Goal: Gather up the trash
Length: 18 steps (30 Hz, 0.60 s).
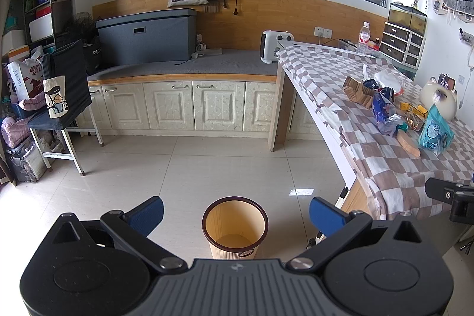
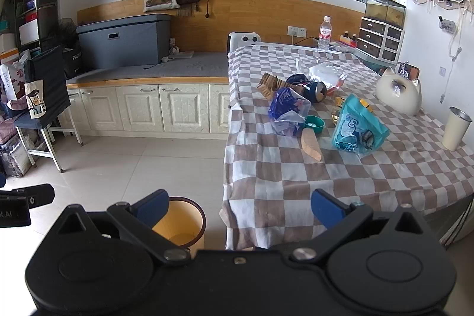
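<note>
- left gripper (image 1: 236, 212): jaws wide, empty, above the bin (image 1: 235, 227) on the floor
- right gripper (image 2: 239, 208): jaws wide, empty, at the table (image 2: 326, 197) edge, bin just left
- trash on table, well beyond bin: teal bag (image 2: 358, 128), blue wrapper (image 2: 286, 110), can (image 2: 317, 91)

Bin (image 2: 183, 222) partly hidden behind right tongs (image 2: 238, 208)

A: Where is the trash bin (image 1: 235, 227)?

B: Upright on the floor tiles beside the table's near corner. Round, tan ribbed wall, dark rim, nothing visible inside.

A: And the trash?

B: On the checked cloth: a crumpled blue-purple wrapper (image 2: 287, 111), a teal snack bag (image 2: 357, 128) standing tilted, a dark blue can (image 2: 315, 91) on its side, a clear plastic bag (image 2: 324, 70) behind it.
</note>
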Each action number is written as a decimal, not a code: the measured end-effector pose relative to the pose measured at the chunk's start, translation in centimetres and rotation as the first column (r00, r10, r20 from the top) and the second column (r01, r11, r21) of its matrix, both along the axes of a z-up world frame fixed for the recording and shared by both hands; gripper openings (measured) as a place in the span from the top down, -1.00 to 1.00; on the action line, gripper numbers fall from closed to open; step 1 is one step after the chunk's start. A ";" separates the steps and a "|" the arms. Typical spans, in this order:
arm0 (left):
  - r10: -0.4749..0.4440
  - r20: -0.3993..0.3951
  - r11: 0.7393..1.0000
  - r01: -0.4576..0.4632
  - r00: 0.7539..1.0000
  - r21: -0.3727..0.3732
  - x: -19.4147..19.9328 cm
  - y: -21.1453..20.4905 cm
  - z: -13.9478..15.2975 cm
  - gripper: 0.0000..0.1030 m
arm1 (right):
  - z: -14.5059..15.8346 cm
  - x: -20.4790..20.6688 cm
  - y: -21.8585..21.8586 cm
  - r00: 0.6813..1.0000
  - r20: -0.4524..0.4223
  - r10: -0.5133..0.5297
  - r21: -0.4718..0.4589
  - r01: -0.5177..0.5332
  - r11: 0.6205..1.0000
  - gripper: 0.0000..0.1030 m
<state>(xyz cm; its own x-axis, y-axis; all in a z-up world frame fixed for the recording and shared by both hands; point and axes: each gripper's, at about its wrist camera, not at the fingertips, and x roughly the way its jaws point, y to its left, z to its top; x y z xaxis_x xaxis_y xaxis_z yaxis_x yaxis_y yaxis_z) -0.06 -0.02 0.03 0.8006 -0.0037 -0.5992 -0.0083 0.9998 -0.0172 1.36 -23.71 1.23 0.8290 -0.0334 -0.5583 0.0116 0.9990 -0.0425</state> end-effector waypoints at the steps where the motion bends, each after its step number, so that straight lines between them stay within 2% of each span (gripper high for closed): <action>1: 0.001 0.000 1.000 -0.001 1.000 0.000 0.0 0.0 0.0 -1.00 | 0.0 0.0 0.0 1.000 0.000 0.000 0.000 0.000 1.000 -1.00; 13: 0.002 0.002 1.000 -0.002 1.000 0.001 -0.3 -0.7 0.0 -1.00 | -0.1 0.0 0.0 1.000 0.002 -0.002 0.002 0.002 1.000 -1.00; 18: -0.016 0.017 1.000 0.016 1.000 0.000 0.4 -1.6 -1.1 -1.00 | -0.2 -0.4 -0.6 0.999 0.032 -0.011 0.015 0.010 1.000 -1.00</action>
